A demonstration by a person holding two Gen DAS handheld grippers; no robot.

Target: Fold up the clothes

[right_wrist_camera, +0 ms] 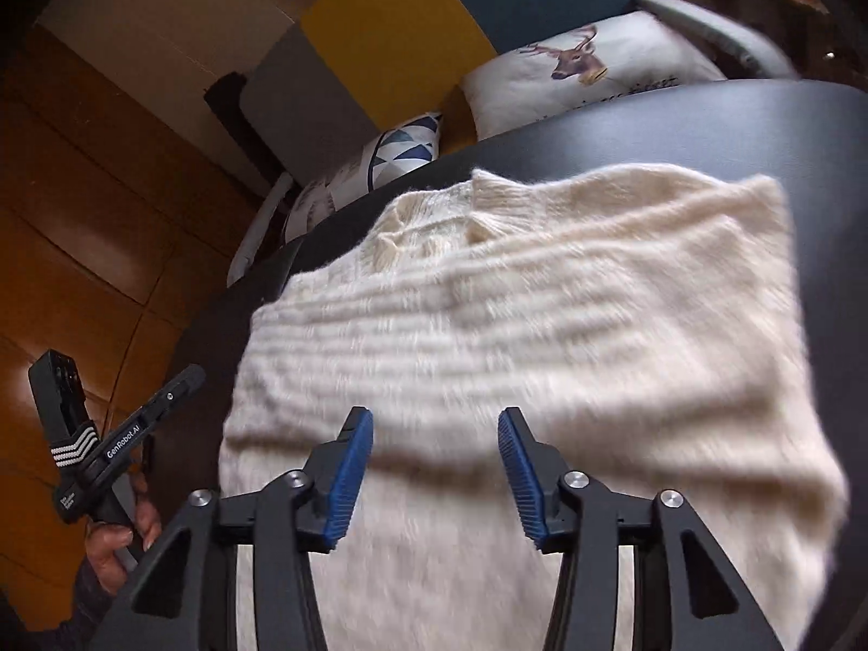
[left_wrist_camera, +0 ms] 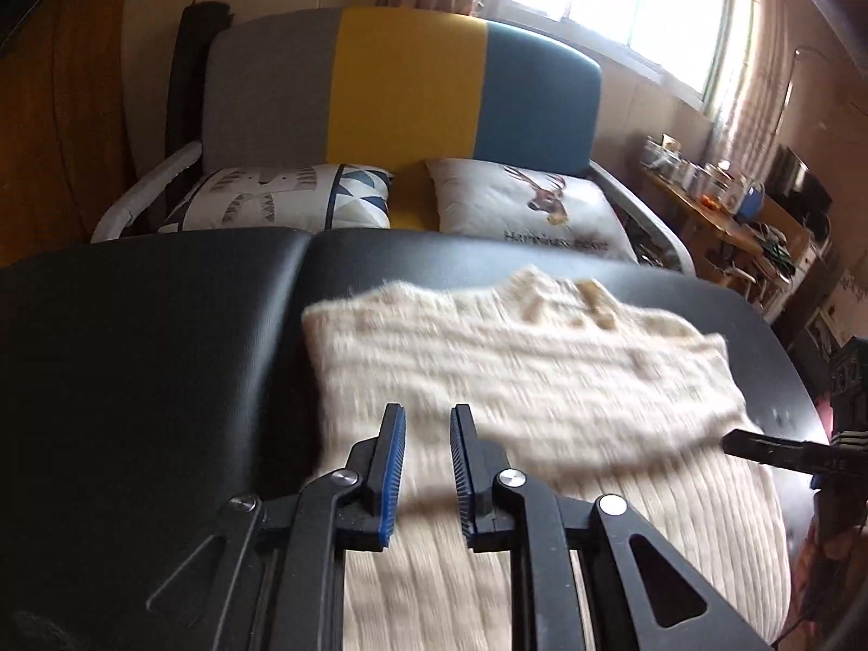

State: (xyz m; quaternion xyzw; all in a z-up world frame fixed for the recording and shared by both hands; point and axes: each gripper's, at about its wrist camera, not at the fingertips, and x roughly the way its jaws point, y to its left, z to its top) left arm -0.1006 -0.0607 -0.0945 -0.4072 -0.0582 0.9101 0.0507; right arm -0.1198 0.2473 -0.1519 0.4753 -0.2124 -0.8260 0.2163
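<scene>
The sweater [right_wrist_camera: 515,336] is lying folded over on the black worktop [left_wrist_camera: 135,336]. Above it, the left gripper [left_wrist_camera: 427,466] is hovering with jaws slightly apart and empty, and the right gripper [right_wrist_camera: 436,474] has jaws spread, also empty. I judge smoothing the upper layer flat before the next fold would help.

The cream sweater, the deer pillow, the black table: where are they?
cream sweater [right_wrist_camera: 542,325], right wrist view, middle of the knit.
deer pillow [left_wrist_camera: 542,200], left wrist view, deer print.
black table [left_wrist_camera: 135,336], left wrist view, bare top.

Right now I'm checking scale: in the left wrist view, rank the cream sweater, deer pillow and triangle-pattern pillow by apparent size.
1. cream sweater, far largest, though nearest.
2. deer pillow and triangle-pattern pillow: look alike, unranked.
</scene>
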